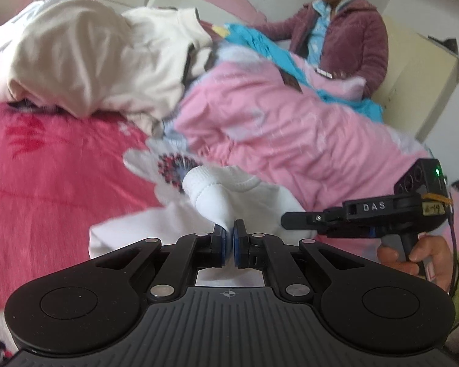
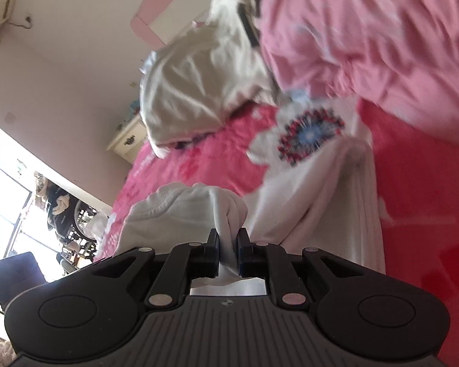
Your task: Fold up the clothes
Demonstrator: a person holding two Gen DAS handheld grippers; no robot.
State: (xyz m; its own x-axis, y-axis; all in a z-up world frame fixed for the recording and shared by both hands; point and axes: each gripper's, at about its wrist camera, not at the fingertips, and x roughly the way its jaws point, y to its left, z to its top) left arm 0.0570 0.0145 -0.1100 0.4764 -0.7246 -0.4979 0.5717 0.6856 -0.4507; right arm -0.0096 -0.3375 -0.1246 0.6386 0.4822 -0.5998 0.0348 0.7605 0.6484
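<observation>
A white garment [image 1: 229, 195] with ribbed edges lies bunched on the red bedspread [image 1: 52, 165], held up at two places. My left gripper [image 1: 231, 229] is shut on a fold of it near the ribbed edge. My right gripper [image 1: 293, 218] reaches in from the right in the left wrist view, a hand [image 1: 425, 257] on its handle. In the right wrist view the right gripper [image 2: 228, 235] is shut on a pinch of the white garment [image 2: 321, 189], whose cloth runs back between the pads.
A cream garment pile [image 1: 85, 52] lies at the back left of the bed. A pink quilt [image 1: 275, 122] with a blue cloth [image 1: 254, 39] covers the right side. A person in a purple fleece jacket [image 1: 352, 27] sits at the far right. A white dresser [image 2: 128, 140] stands by the wall.
</observation>
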